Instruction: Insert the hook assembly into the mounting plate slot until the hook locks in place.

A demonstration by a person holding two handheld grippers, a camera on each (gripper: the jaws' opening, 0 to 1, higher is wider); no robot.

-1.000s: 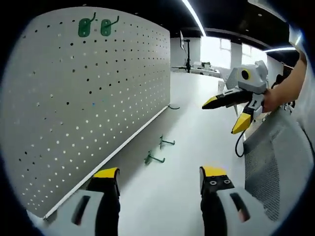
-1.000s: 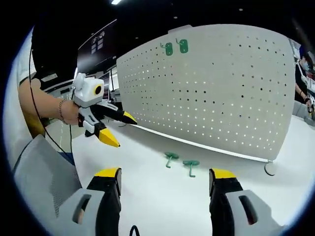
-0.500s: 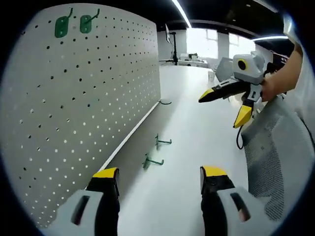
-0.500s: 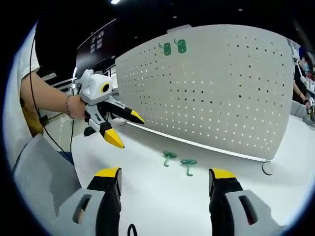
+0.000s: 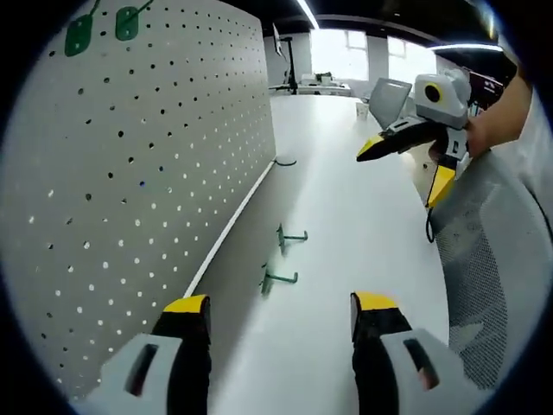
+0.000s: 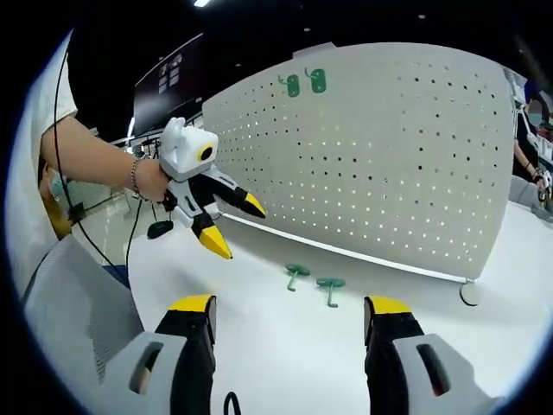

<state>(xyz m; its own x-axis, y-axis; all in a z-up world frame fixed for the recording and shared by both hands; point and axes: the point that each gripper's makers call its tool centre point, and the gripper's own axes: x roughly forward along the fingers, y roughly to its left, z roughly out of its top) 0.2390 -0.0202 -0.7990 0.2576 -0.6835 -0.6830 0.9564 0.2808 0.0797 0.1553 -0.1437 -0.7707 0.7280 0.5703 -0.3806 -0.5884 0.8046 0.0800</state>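
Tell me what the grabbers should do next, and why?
Probably lower the left gripper toward the nearer green hook on the white table and close on it. Both grippers are open and hold nothing, two hooks lie loose, and two already hang on the pegboard.

Pegboard mounting plate [image 6: 380, 147]: pale grey, full of small holes, stands upright along the white bench [image 6: 285, 337]; in left gripper view it runs down the left side [image 5: 147, 156]. 2 green hooks already hung high on plate, side by side [image 6: 306, 83], [image 5: 102, 28]. 2 more loose green hooks lie on bench just in front of plate's base, near each other, not touching: one [image 6: 296, 274] / [image 5: 276, 279], other [image 6: 330, 286] / [image 5: 290, 237]. Each has flat green base w/ thin prong.
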